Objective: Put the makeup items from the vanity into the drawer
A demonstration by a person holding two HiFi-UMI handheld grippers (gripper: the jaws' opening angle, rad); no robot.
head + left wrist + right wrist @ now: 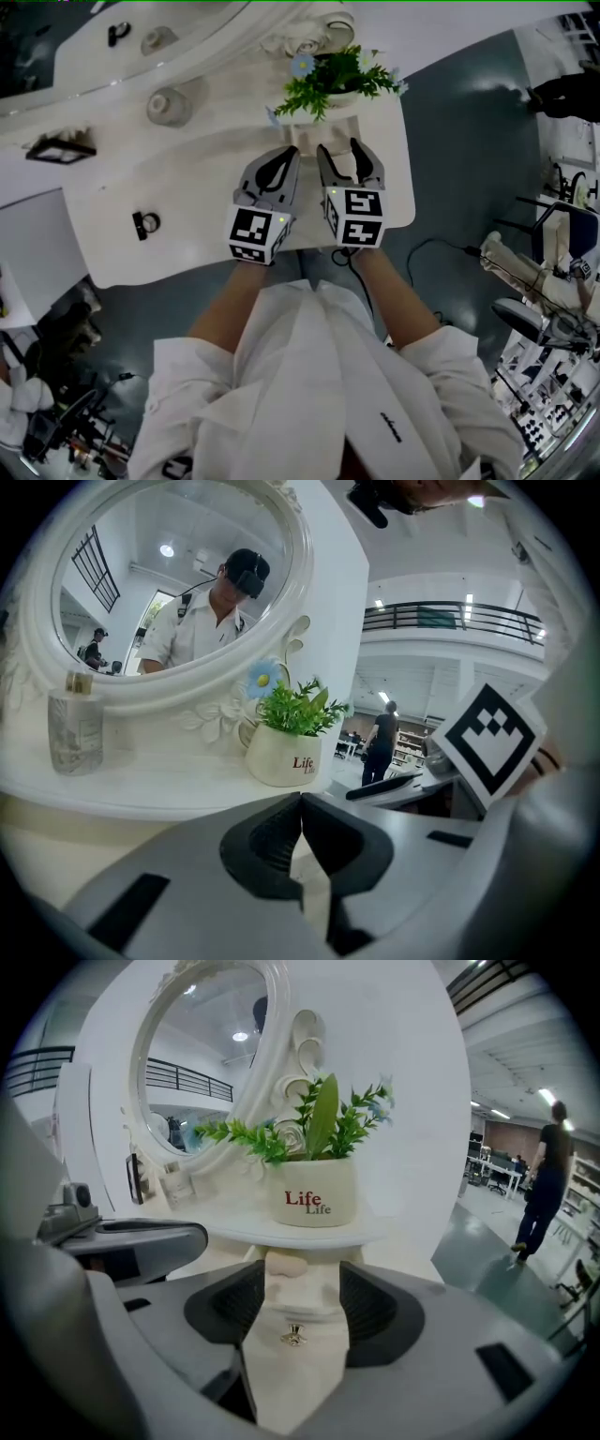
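head view: the left gripper (289, 155) and right gripper (339, 150) hover side by side over the right end of the white surface (187, 206), just in front of the potted plant (333, 80). a glass jar (169, 106) and a small black item (145, 224) sit well to the left.

left gripper view: jaws closed tip to tip, nothing between them.

right gripper view: jaws apart, gripping nothing. the drawer front (298, 1372) with its gold knob (294, 1335) shows in the gap, and a pale pink item (286, 1265) lies just above it.
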